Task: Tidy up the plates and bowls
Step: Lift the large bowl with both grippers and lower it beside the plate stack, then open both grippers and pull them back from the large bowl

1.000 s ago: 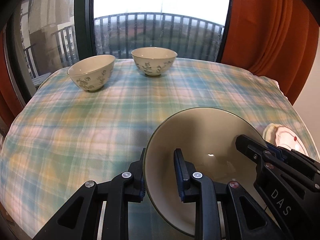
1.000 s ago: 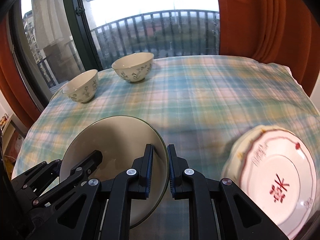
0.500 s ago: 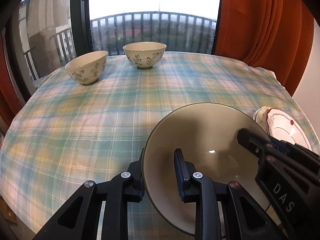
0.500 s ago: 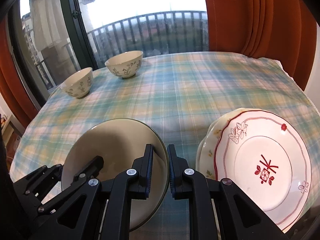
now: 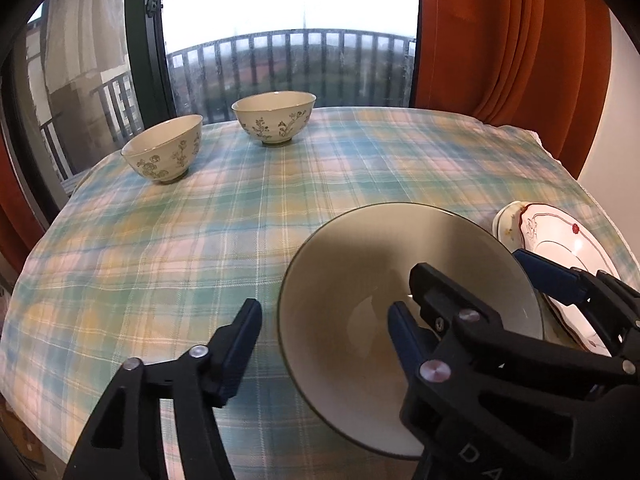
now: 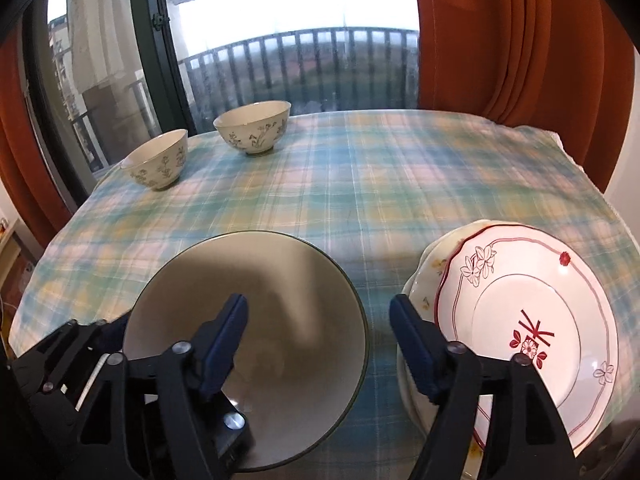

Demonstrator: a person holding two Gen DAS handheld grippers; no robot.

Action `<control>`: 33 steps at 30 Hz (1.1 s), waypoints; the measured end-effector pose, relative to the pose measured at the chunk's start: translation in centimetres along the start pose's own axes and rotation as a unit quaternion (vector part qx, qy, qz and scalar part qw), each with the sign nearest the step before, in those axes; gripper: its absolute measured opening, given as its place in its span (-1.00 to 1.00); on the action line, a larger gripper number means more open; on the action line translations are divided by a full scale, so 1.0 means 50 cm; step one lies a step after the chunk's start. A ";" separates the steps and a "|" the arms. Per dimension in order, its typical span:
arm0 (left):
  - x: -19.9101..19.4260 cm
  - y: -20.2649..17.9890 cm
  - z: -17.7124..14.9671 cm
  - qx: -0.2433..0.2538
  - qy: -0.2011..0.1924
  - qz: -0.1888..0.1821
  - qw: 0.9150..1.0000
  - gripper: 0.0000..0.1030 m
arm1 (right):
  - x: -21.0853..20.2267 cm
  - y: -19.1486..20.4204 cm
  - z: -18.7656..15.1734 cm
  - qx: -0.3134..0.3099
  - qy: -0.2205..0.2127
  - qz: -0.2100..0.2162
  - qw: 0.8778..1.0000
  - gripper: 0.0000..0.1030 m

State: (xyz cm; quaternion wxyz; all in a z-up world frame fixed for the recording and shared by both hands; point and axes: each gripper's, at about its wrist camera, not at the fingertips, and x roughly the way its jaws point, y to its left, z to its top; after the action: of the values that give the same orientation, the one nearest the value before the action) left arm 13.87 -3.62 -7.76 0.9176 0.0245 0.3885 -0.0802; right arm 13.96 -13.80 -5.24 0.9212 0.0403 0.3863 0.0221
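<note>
Left wrist view, from the left edge across: two small floral bowls [image 5: 166, 154] stand apart at the far side of the plaid tablecloth [image 5: 160, 240], and nearer, the large green-rimmed bowl [image 5: 360, 280] sits on the cloth just beside a stack of plates [image 5: 560, 236]. The left gripper [image 5: 324, 320] straddles the big bowl's near-left rim, its jaws opening, one finger outside and one inside with neither pad pressing. The right gripper [image 6: 320, 318] does the same across the right rim, jaws opening, so the bowl rests unheld. I judge it glazed ceramic: stiff, fairly heavy, slippery and breakable, best taken by the rim wall at two opposite points, as the tongs now stand. On the right gripper's body the letters "DA" are readable, the rest cut off. The top plate [image 6: 532, 320] bears a red emblem, not legible as writing.
</note>
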 end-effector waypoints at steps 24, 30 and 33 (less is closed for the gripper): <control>-0.067 0.082 0.065 -0.016 -0.047 0.005 0.999 0.85 | -0.048 0.085 0.078 -0.010 -0.029 -0.021 0.999 0.66; -0.070 0.122 0.107 -0.021 -0.058 0.012 0.998 0.85 | -0.045 0.122 0.123 -0.013 -0.041 -0.021 0.999 0.67; -0.067 0.140 0.124 -0.025 -0.062 0.013 0.998 0.85 | -0.041 0.138 0.144 -0.015 -0.046 -0.023 0.999 0.68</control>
State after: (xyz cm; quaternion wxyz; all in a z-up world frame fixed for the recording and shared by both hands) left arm 17.12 3.02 -1.16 0.9412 0.0015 0.3325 -0.0596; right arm 17.57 -7.51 1.87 0.9388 0.0184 0.3439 0.0047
